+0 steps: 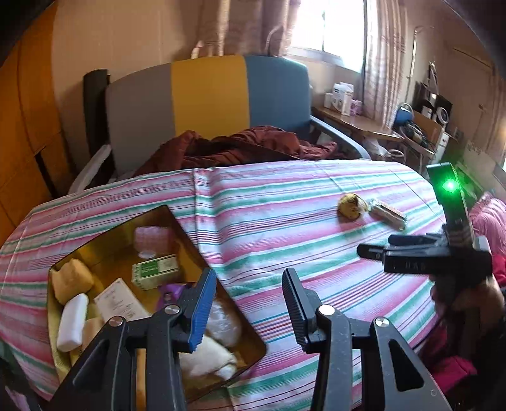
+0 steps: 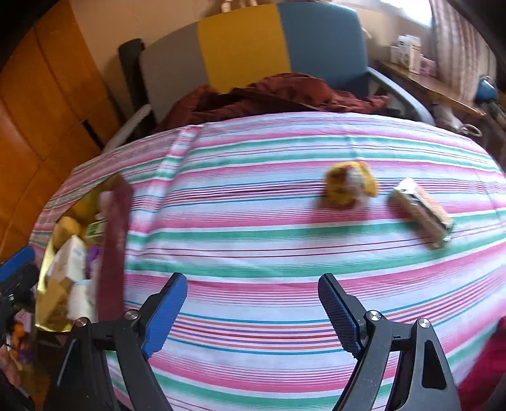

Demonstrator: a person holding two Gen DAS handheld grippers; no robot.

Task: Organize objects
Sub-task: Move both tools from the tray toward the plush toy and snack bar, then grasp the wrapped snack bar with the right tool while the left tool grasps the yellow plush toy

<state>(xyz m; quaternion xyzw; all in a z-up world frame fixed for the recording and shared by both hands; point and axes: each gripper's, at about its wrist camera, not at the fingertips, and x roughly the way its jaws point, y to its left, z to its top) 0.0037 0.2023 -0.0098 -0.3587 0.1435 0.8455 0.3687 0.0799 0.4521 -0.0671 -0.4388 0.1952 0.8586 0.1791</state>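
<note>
Opening wider with nothing between its jaws, the right tool (image 2: 253, 311) is aimed at the yellow packet (image 2: 351, 183) on the bed (image 2: 253, 253), where the soft sheet may be pinched, while the left tool (image 1: 248, 305), empty and partly open, is kept beside the gold tin (image 1: 249, 344).

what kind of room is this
Most likely a bedroom in a home: a bed under a striped sheet, an upholstered headboard in grey, yellow and blue, and a curtained window beside a cluttered desk.
</note>
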